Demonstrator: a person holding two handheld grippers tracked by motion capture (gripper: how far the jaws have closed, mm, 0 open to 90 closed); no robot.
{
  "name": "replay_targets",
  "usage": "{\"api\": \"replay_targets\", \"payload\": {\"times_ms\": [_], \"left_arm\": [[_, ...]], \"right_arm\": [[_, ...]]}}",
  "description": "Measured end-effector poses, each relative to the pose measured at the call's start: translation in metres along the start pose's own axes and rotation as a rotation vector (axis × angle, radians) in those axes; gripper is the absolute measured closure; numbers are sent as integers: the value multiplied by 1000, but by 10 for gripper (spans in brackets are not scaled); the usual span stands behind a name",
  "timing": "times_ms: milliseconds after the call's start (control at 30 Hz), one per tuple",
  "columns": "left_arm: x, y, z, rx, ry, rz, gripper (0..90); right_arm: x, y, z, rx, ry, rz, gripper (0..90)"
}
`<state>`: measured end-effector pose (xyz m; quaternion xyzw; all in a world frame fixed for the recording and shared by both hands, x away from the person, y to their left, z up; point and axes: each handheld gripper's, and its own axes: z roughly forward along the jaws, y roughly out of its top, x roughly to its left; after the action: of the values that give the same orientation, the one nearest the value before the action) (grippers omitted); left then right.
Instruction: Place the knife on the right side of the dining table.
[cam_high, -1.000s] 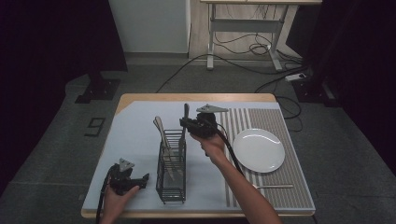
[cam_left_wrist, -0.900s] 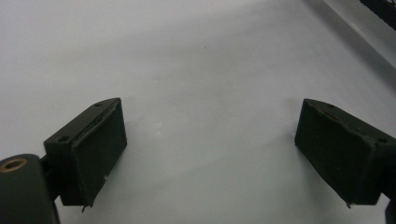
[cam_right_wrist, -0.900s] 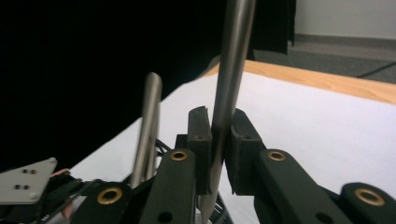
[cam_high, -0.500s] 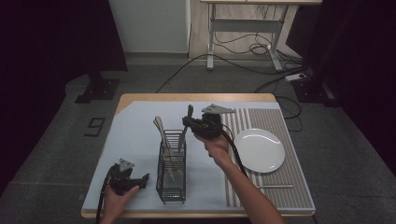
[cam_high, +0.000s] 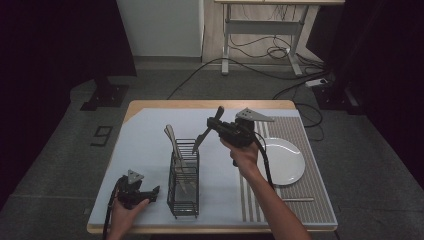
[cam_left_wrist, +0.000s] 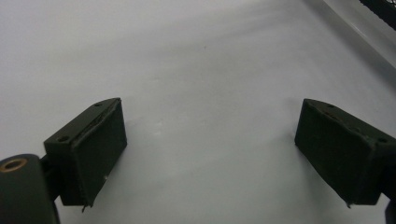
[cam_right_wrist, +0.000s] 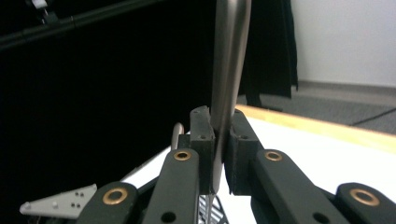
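**Knife clamped above the wire caddy**

Right now the right gripper (cam_high: 214, 125) is hanging in the air above the table, its jaws pressing together on a table knife (cam_high: 202, 138); in the right gripper view the knife (cam_right_wrist: 227, 84) is sitting pinched between the two pads and running up out of the top of the picture. In the high view the blade is slanting down and to the left, its tip hovering just over the upper rim of the black wire cutlery caddy (cam_high: 183, 182), not touching it as far as I can tell. Other cutlery (cam_high: 172, 141) is already leaning inside the caddy (handles poking out at its far end).

The left gripper (cam_high: 146, 194) is resting low at the near left corner of the table, jaws standing wide apart and holding nothing; the left gripper view is showing the two black pads (cam_left_wrist: 95, 149) with bare pale surface between them.

A light blue-grey mat (cam_high: 145, 130) is covering most of the wooden table (cam_high: 200, 104), with a ribbed grey mat (cam_high: 312, 200) on the right carrying a white plate (cam_high: 286, 161). A slim utensil (cam_high: 297, 199) is lying near the plate. Behind the table, cables (cam_high: 260, 52) are trailing across a grey floor beneath a desk frame (cam_high: 260, 30).
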<state>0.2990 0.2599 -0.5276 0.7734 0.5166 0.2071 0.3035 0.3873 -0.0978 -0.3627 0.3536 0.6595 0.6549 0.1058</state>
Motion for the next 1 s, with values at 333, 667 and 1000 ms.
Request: {"api": "replay_targets", "payload": {"times_ms": [333, 667, 1000], "left_arm": [[0, 0, 0, 0, 0, 0, 85], [0, 0, 0, 0, 0, 0, 85], [0, 0, 0, 1, -1, -1, 85]], "right_arm": [[-6, 20, -33, -95, -24, 15, 834], [-37, 6, -37, -61, -103, 53, 834], [-60, -11, -31, -13, -166, 65, 834]]}}
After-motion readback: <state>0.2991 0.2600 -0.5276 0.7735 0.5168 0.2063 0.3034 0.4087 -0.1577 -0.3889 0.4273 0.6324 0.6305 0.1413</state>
